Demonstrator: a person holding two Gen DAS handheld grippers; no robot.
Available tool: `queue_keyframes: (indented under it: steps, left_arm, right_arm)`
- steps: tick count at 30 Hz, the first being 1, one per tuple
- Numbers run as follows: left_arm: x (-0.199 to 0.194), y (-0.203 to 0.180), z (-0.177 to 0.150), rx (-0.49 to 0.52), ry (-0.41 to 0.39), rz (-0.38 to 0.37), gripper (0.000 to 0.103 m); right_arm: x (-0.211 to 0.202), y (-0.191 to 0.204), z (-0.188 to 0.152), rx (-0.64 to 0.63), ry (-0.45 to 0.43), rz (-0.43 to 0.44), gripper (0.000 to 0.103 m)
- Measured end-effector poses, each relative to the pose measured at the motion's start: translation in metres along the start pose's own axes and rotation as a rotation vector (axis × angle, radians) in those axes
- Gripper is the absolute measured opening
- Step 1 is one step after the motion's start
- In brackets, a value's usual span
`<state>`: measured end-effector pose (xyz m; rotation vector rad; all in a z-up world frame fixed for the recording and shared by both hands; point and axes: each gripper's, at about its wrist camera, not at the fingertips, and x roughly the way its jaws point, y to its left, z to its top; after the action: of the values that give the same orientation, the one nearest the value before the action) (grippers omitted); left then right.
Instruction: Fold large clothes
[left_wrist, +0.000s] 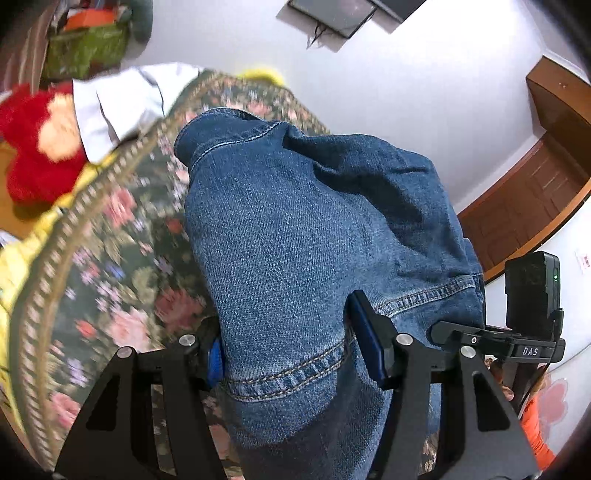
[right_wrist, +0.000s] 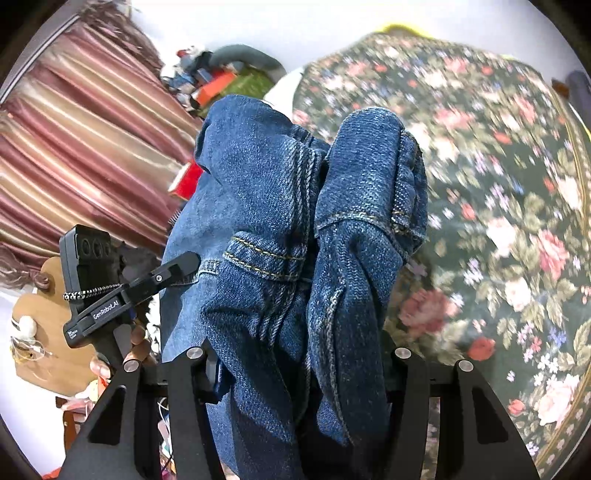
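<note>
A blue denim garment (left_wrist: 295, 221) hangs bunched above the floral bedspread (left_wrist: 122, 258). My left gripper (left_wrist: 291, 350) is shut on a stitched hem of it, the cloth filling the gap between both pads. In the right wrist view the same denim garment (right_wrist: 258, 184) rises in two thick folds, and my right gripper (right_wrist: 299, 362) is shut on that bundle. The two grippers are close side by side: the left one's body (right_wrist: 122, 288) shows just left of the denim, with a person's fingers (right_wrist: 136, 343) on its handle. The garment's lower part is hidden.
The floral bedspread (right_wrist: 480, 184) spreads out to the right, blurred. At its far edge lie a red plush toy (left_wrist: 33, 155), a white cloth (left_wrist: 122, 99) and a green box (left_wrist: 88, 48). A striped curtain (right_wrist: 74, 147) hangs left; a wooden door (left_wrist: 535, 192) stands right.
</note>
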<state>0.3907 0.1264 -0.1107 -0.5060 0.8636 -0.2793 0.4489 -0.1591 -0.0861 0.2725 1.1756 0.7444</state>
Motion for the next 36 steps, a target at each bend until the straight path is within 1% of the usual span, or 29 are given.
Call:
queue_keyframes:
  steps: [4, 5, 8, 10, 14, 19, 23, 24, 26, 28, 29, 31, 34, 36]
  left_arm:
    - [-0.023, 0.014, 0.011, 0.024, -0.024, 0.033, 0.059]
    - [-0.035, 0.017, 0.006, 0.026, -0.024, 0.038, 0.059]
    - [-0.037, 0.033, 0.007, 0.012, -0.018, 0.056, 0.059]
    - [-0.036, 0.047, 0.003, 0.000, -0.007, 0.072, 0.059]
    - [-0.020, 0.081, -0.011, -0.052, 0.033, 0.095, 0.059]
    - [0.010, 0.122, -0.039, -0.116, 0.110, 0.130, 0.059]
    - [0.026, 0.140, -0.059, -0.124, 0.149, 0.155, 0.059]
    - [0.029, 0.143, -0.063, -0.122, 0.153, 0.156, 0.059]
    - [0.030, 0.146, -0.069, -0.101, 0.134, 0.153, 0.059]
    - [0.027, 0.142, -0.072, -0.073, 0.120, 0.163, 0.060]
    - [0.027, 0.139, -0.074, -0.063, 0.119, 0.173, 0.060]
    - [0.026, 0.135, -0.076, -0.049, 0.121, 0.191, 0.061]
    - [0.021, 0.126, -0.075, -0.017, 0.109, 0.244, 0.061]
    - [0.012, 0.122, -0.074, 0.020, 0.089, 0.291, 0.060]
  right_arm:
    - [0.004, 0.026, 0.006, -0.019, -0.032, 0.018, 0.054]
    - [0.007, 0.031, 0.006, -0.019, -0.035, 0.022, 0.054]
    - [0.026, 0.046, 0.009, -0.016, -0.028, 0.036, 0.054]
    - [0.040, 0.050, 0.008, -0.011, -0.013, 0.040, 0.054]
    - [0.076, 0.051, 0.001, 0.014, 0.039, 0.047, 0.054]
    - [0.130, 0.036, -0.014, 0.059, 0.135, 0.044, 0.054]
    - [0.168, 0.021, -0.027, 0.071, 0.211, 0.026, 0.054]
    - [0.175, 0.019, -0.030, 0.069, 0.224, 0.020, 0.054]
    - [0.187, 0.015, -0.035, 0.044, 0.236, -0.004, 0.054]
    - [0.190, 0.010, -0.035, 0.039, 0.231, 0.006, 0.055]
    - [0.191, 0.007, -0.033, 0.046, 0.240, 0.017, 0.057]
    - [0.193, 0.004, -0.033, 0.046, 0.261, 0.010, 0.060]
    - [0.188, 0.002, -0.029, 0.039, 0.286, -0.009, 0.064]
    - [0.177, 0.003, -0.026, 0.013, 0.288, -0.033, 0.065]
